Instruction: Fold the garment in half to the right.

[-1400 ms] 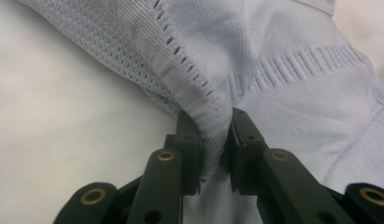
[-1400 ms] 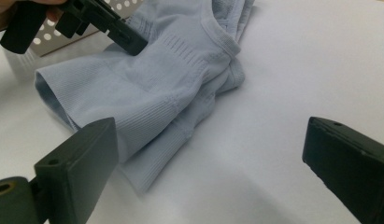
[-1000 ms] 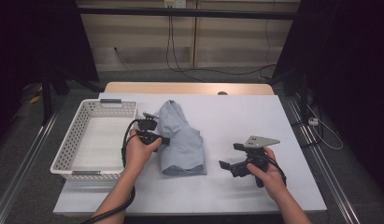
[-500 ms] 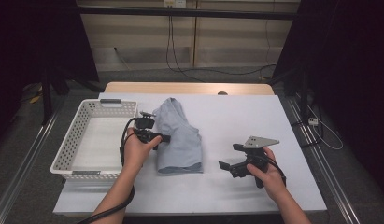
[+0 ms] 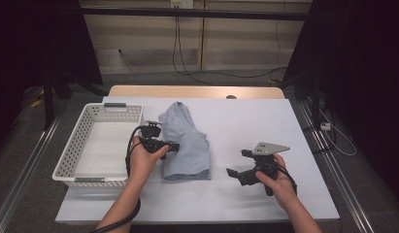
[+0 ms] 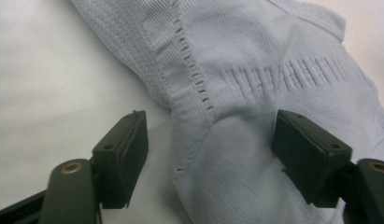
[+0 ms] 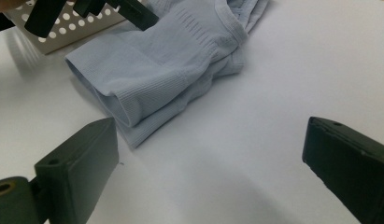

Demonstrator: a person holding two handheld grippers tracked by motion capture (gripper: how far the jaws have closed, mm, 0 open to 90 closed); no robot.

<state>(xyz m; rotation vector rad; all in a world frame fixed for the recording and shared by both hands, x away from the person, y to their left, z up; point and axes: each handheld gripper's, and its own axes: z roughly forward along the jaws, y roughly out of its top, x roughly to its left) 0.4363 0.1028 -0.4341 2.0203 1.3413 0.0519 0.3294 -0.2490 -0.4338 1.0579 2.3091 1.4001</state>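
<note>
A folded pale-blue knit garment (image 5: 187, 143) lies in the middle of the white table (image 5: 245, 121). My left gripper (image 5: 174, 145) is at the garment's left edge, open. In the left gripper view its jaws straddle a raised fold of the garment (image 6: 227, 135), one jaw over the bare table, the other over the cloth. My right gripper (image 5: 238, 166) is held to the right of the garment, open, with nothing between its jaws. The right gripper view looks over the garment's (image 7: 171, 60) cuffed end, with the left gripper's jaws beyond it.
A white perforated basket (image 5: 80, 145) stands at the table's left side, close to the left hand, with its corner (image 7: 54, 32) in the right gripper view. Dark floor and cables lie beyond the far edge. Bare table spreads right of the garment.
The left gripper has moved right and slightly down along the garment's left edge, now reaching onto the cloth. The right gripper has stayed put.
</note>
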